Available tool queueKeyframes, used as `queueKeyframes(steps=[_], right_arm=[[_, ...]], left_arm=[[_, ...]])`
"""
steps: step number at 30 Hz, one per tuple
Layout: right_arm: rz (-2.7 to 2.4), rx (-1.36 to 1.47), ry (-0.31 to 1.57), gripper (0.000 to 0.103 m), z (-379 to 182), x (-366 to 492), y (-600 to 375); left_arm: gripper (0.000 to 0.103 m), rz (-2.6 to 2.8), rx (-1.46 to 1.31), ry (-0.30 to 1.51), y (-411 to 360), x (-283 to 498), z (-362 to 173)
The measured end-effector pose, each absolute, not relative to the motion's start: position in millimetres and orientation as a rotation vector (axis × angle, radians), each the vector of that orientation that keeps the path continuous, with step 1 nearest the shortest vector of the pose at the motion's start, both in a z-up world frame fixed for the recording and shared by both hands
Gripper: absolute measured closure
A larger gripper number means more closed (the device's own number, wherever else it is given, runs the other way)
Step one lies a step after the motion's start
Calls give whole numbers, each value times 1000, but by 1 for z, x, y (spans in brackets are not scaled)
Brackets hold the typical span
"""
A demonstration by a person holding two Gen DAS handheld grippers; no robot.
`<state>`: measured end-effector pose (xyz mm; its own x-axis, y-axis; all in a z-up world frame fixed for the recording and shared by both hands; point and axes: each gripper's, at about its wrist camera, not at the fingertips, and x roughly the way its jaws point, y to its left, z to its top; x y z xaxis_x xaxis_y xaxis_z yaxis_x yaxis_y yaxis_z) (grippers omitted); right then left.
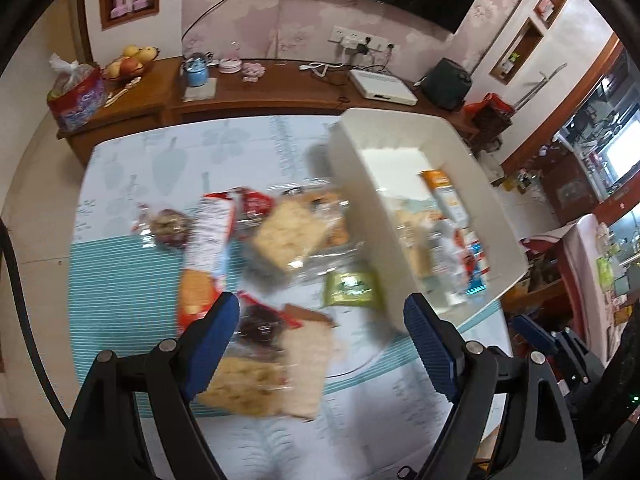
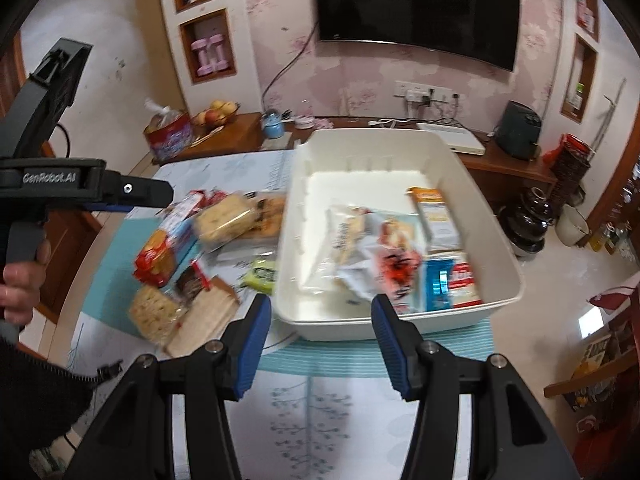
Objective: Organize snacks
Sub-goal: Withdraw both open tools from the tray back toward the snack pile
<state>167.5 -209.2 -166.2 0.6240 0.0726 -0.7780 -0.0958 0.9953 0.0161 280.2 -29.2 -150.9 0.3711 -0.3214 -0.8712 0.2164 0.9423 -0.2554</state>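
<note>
A white plastic bin (image 2: 288, 208) stands on the table and holds an orange box (image 2: 436, 216), a blue packet (image 2: 448, 284) and red-and-white packets (image 2: 384, 256). To its left lie loose snacks: a long red cracker pack (image 1: 208, 248), a clear cracker pack (image 1: 284, 232), a green packet (image 1: 352, 288), a dark cookie pack (image 1: 260, 324) and a tan pack (image 1: 308, 368). My left gripper (image 1: 320, 320) hovers open over the near packs with nothing between its fingers. My right gripper (image 2: 320, 332) stands open and empty in front of the bin's near wall.
A striped teal mat (image 1: 120, 280) covers part of the table. Behind runs a wooden sideboard (image 1: 280, 92) with a fruit bowl (image 1: 128, 66), a blue kettle (image 1: 196, 72) and a red bag (image 1: 76, 100). A hand (image 2: 20, 284) holds the left gripper's handle.
</note>
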Motion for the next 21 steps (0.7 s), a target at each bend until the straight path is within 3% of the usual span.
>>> queueKeyframes(steps=[15, 19, 21], right_arm=[[270, -161, 945, 50, -192, 183, -113], [323, -167, 963, 32, -200, 189, -95], [342, -176, 976, 30, -204, 193, -88]], left_arm=[[19, -312, 60, 1237, 34, 307, -181], [19, -308, 95, 1278, 41, 319, -193], [19, -311, 116, 1303, 42, 327, -202]])
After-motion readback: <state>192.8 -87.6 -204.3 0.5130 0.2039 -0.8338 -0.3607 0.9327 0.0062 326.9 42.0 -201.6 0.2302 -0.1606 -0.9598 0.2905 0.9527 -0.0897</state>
